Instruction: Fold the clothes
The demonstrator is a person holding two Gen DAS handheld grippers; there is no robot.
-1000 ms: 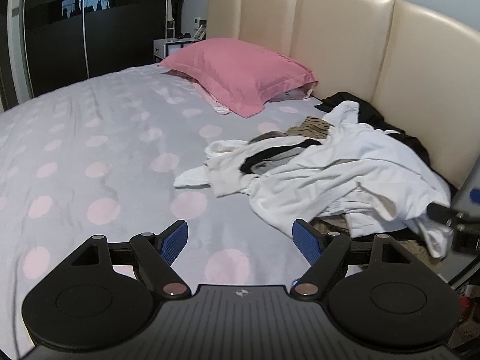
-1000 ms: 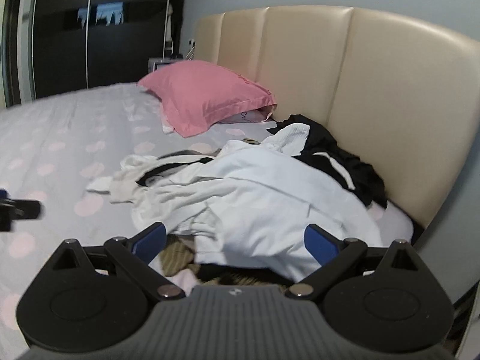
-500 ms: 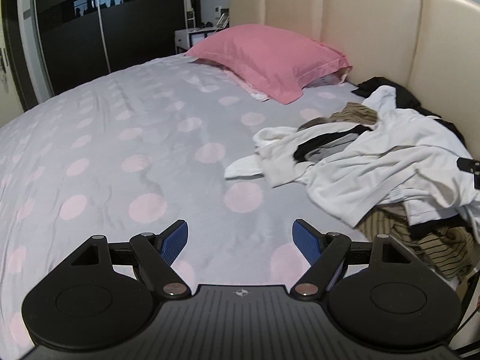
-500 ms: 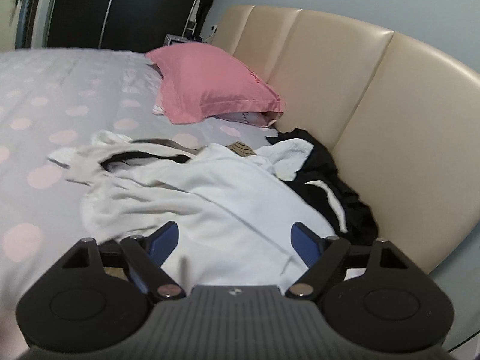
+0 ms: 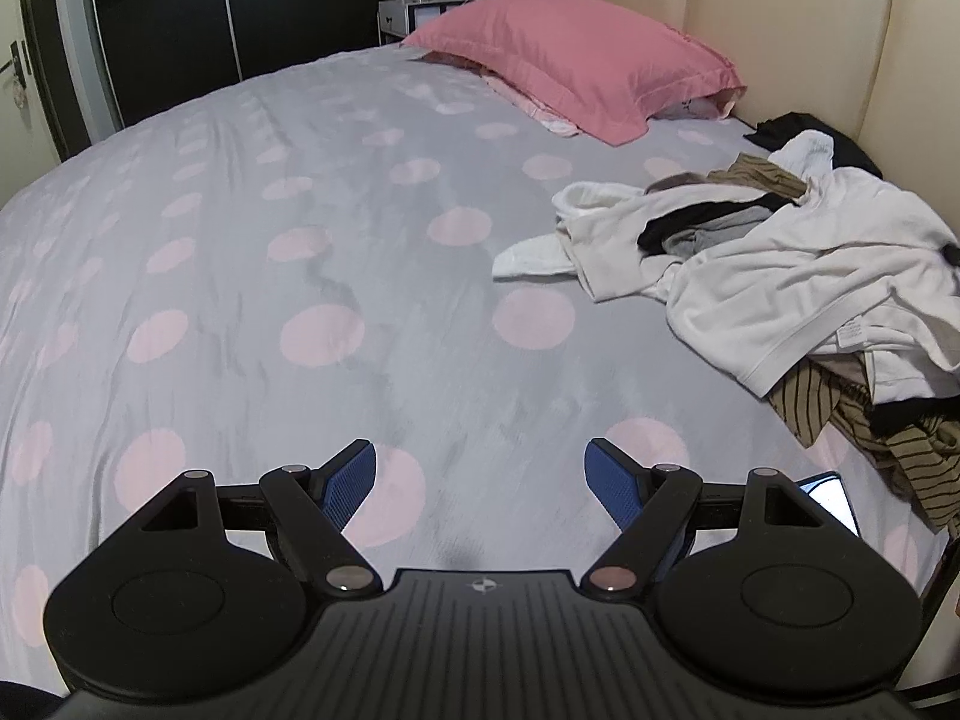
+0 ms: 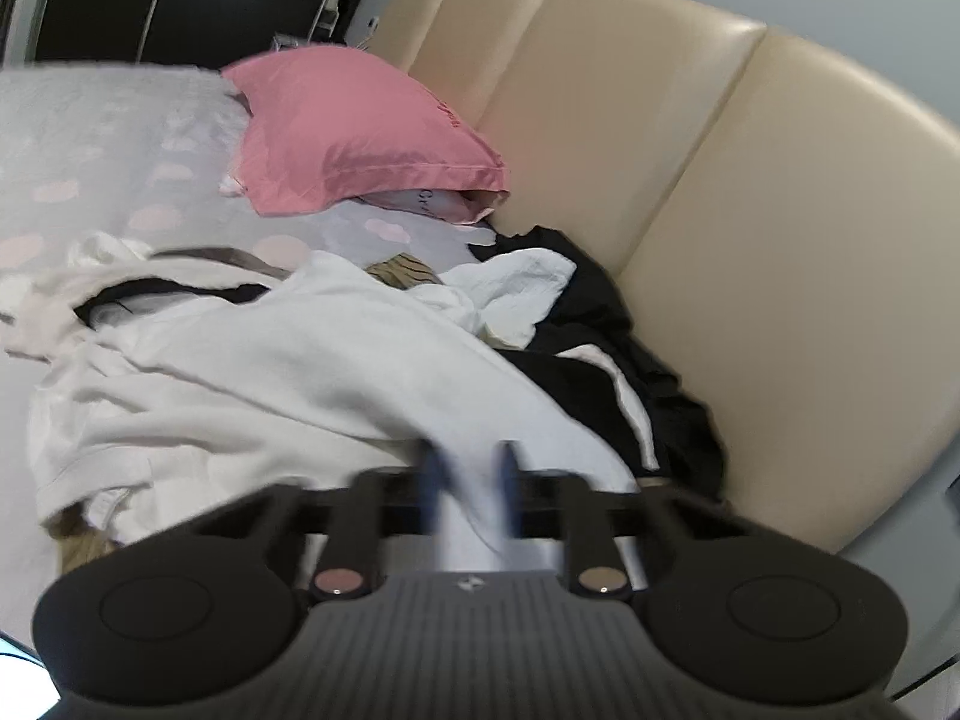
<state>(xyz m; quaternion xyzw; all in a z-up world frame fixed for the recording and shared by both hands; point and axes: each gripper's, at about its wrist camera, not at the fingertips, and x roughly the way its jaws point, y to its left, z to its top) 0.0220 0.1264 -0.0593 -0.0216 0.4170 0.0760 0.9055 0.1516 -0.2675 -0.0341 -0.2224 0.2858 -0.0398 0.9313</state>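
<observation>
A heap of clothes lies on the bed by the headboard: a large white garment [image 5: 798, 276] [image 6: 288, 372] on top, black pieces [image 6: 606, 336] and a brown striped piece [image 5: 852, 414] beneath. My left gripper [image 5: 480, 474] is open and empty, low over the bare bedspread left of the heap. My right gripper [image 6: 468, 486] is blurred; its blue fingers [image 6: 429, 474] stand close together on a fold of the white garment.
The grey bedspread with pink dots [image 5: 270, 276] stretches left of the heap. A pink pillow [image 5: 576, 66] [image 6: 354, 138] lies at the head. A beige padded headboard [image 6: 690, 168] stands behind the clothes. Dark wardrobe doors [image 5: 180, 30] stand beyond the bed.
My right gripper has dropped onto the heap and its fingers have closed in on the white garment. My left gripper has swung left, away from the heap, still open.
</observation>
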